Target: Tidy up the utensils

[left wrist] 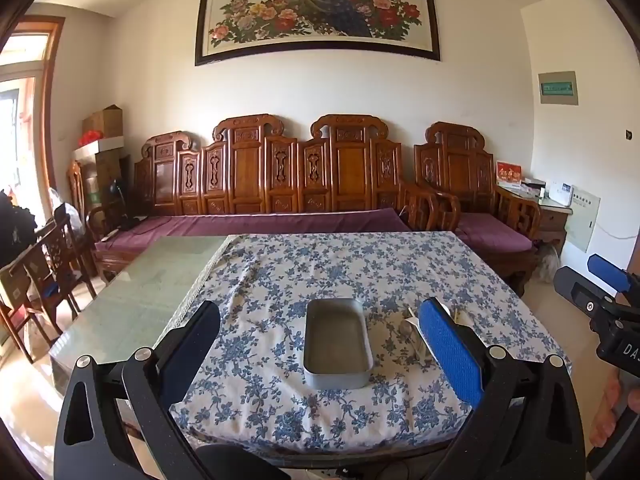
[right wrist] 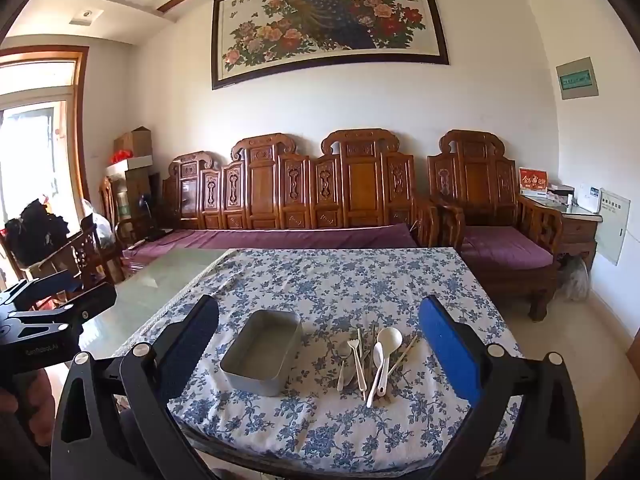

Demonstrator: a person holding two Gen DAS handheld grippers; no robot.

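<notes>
A grey metal tray (left wrist: 337,342) lies empty on the blue-flowered tablecloth (left wrist: 340,264); it also shows in the right wrist view (right wrist: 260,352). Just right of it lies a pile of utensils (right wrist: 370,360): white plastic spoons, a metal spoon, a fork and chopsticks. In the left wrist view the pile (left wrist: 408,330) is mostly hidden behind my right finger. My left gripper (left wrist: 320,344) is open and empty, held before the table's near edge. My right gripper (right wrist: 318,344) is open and empty, also short of the table.
The cloth covers the right part of a glass-topped table (left wrist: 152,280). A carved wooden sofa with purple cushions (left wrist: 280,216) stands behind it. Wooden chairs (left wrist: 48,272) stand at the left. The right gripper's body (left wrist: 600,308) shows at the right edge.
</notes>
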